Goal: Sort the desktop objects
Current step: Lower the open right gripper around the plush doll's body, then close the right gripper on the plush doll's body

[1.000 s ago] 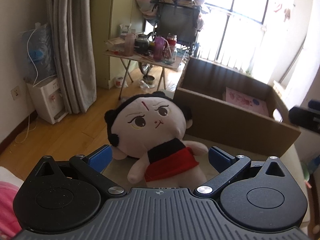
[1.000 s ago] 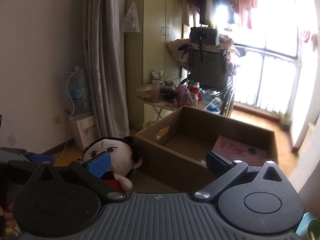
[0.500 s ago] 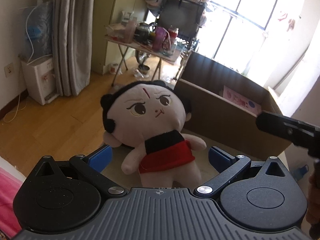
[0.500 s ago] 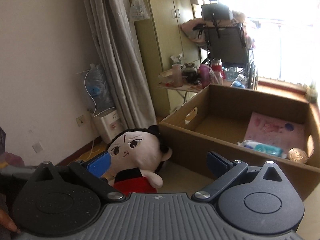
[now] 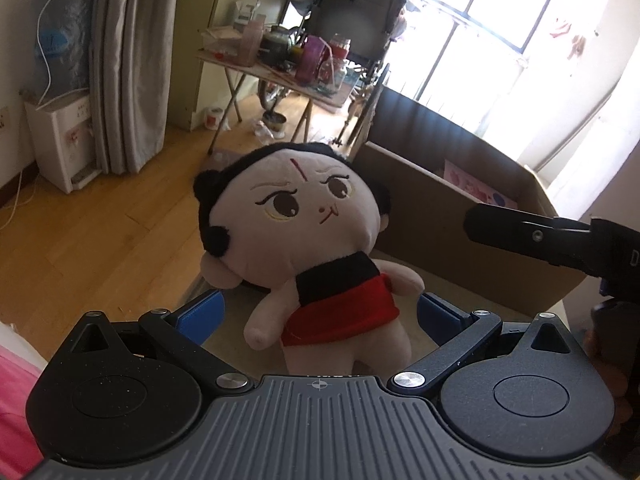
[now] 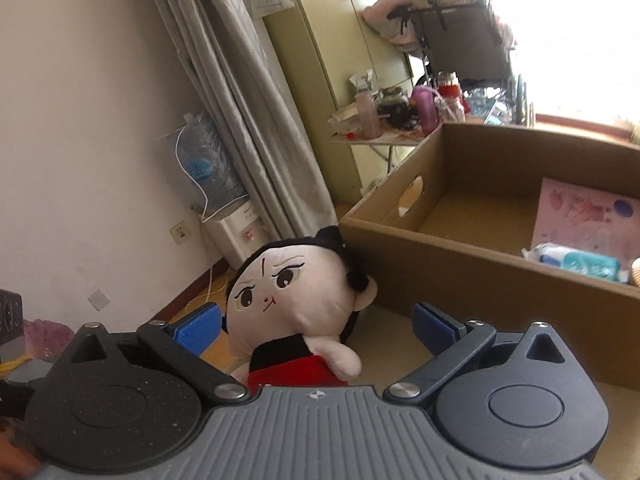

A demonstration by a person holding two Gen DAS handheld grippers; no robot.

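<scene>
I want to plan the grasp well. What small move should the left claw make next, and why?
Probably ease the left claw a little forward and then close it on the doll. The claw is open, its blue fingers stand on either side of the doll's red skirt without touching, and the doll sits just outside the cardboard box.

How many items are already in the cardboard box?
3 visible: a pink sheet leaning on the far side of the cardboard box, a tissue pack before it, a round object at the frame edge. More may be hidden.
</scene>
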